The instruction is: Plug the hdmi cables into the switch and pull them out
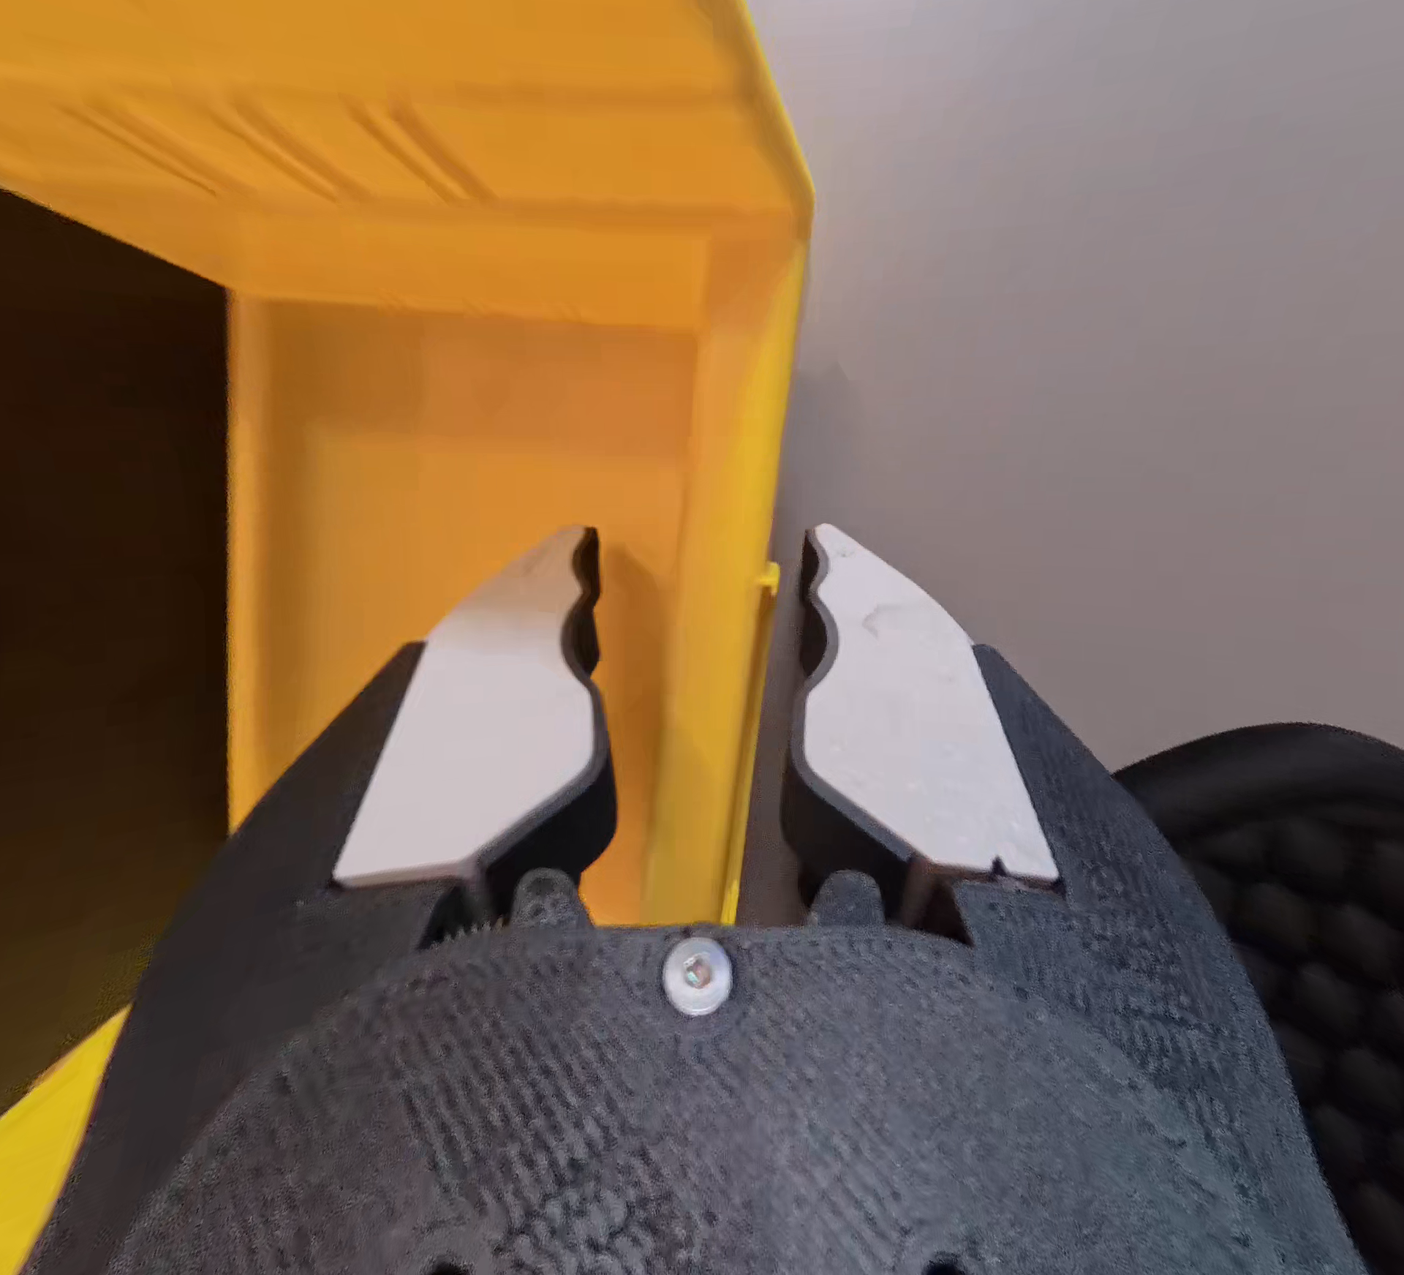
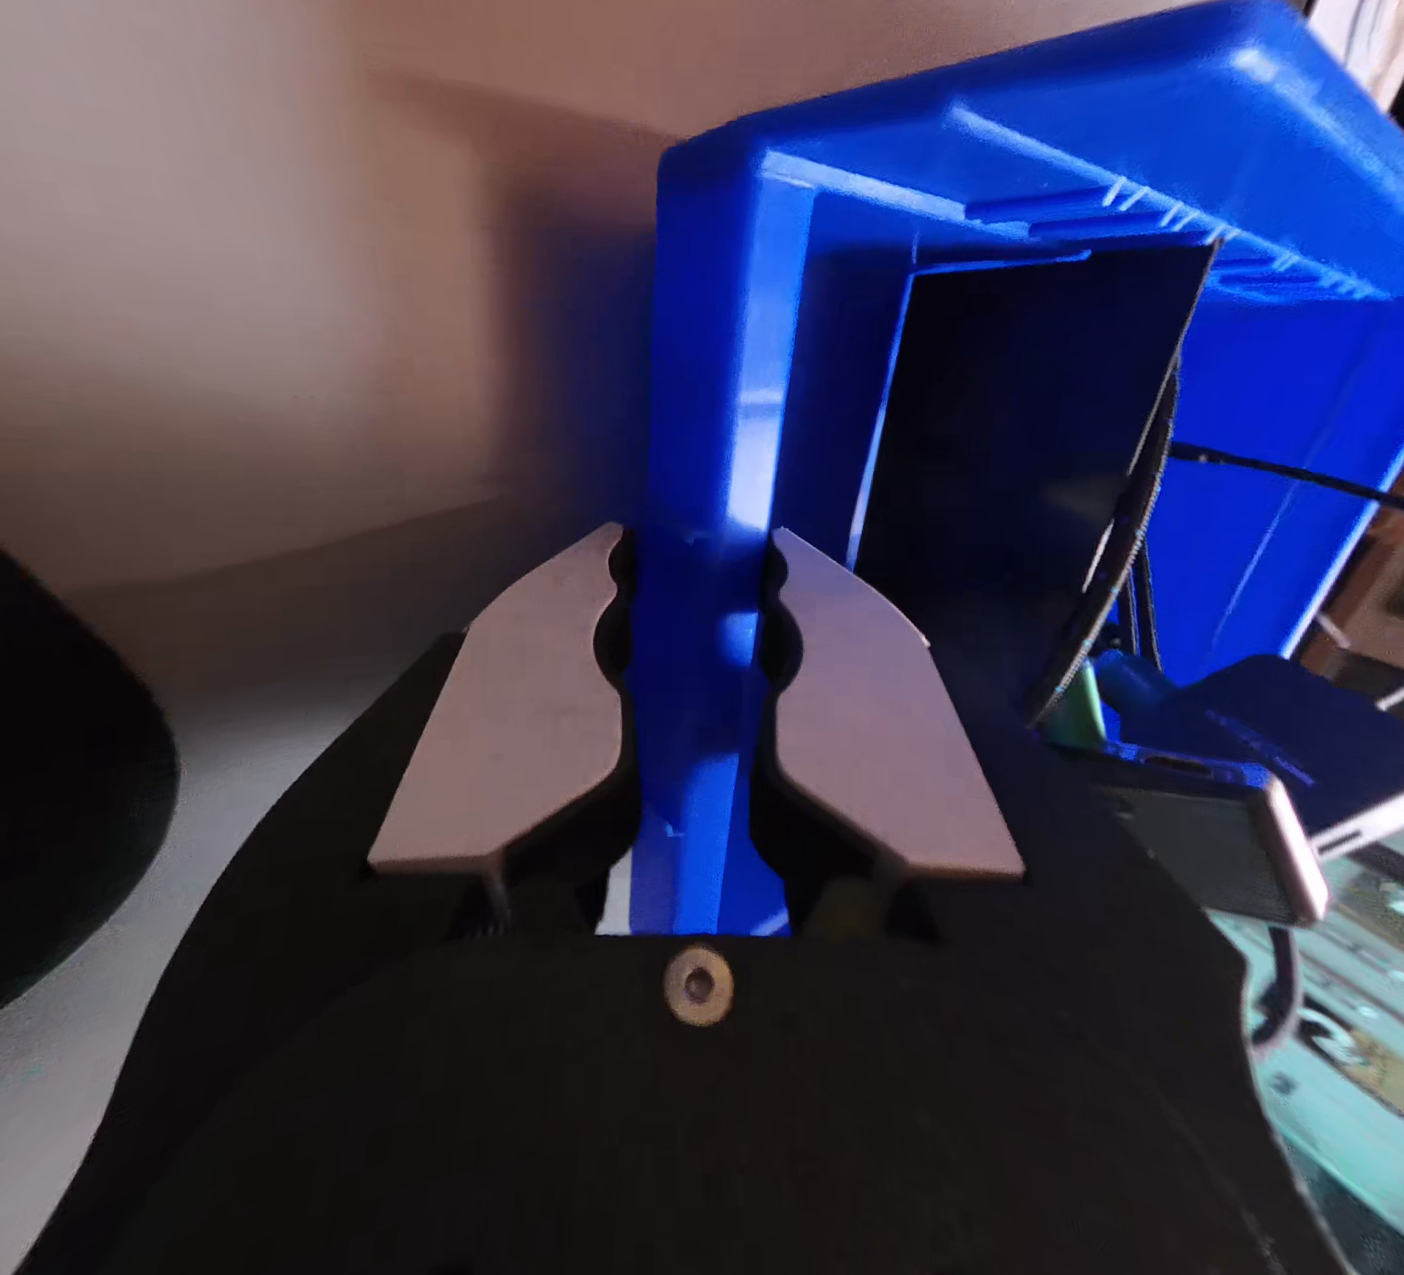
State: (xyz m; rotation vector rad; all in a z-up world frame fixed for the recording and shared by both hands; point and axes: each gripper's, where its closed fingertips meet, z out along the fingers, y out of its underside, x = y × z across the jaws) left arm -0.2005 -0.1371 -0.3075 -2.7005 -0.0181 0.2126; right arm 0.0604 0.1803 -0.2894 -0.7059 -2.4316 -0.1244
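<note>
My left gripper (image 1: 700, 547) is open, its fingers either side of the right side wall of a yellow plastic bin (image 1: 456, 402) whose opening faces the camera. My right gripper (image 2: 695, 547) is shut on the left wall of a blue plastic bin (image 2: 706, 342), which is tipped with its opening toward me. At the blue bin's mouth lie black cables (image 2: 1291, 478), a braided cable (image 2: 1124, 554) and a dark box with ports (image 2: 1291, 714), likely the switch. A silver-edged device (image 2: 1291, 851) lies just in front of it. No plug shows clearly.
A black card (image 2: 1026, 418) leans inside the blue bin. A black dimpled object (image 1: 1291, 934) sits at the right of the left wrist view, and a dark rounded object (image 2: 61, 782) at the left of the right wrist view. A green mat (image 2: 1367, 1010) lies at the lower right. A pale wall stands behind.
</note>
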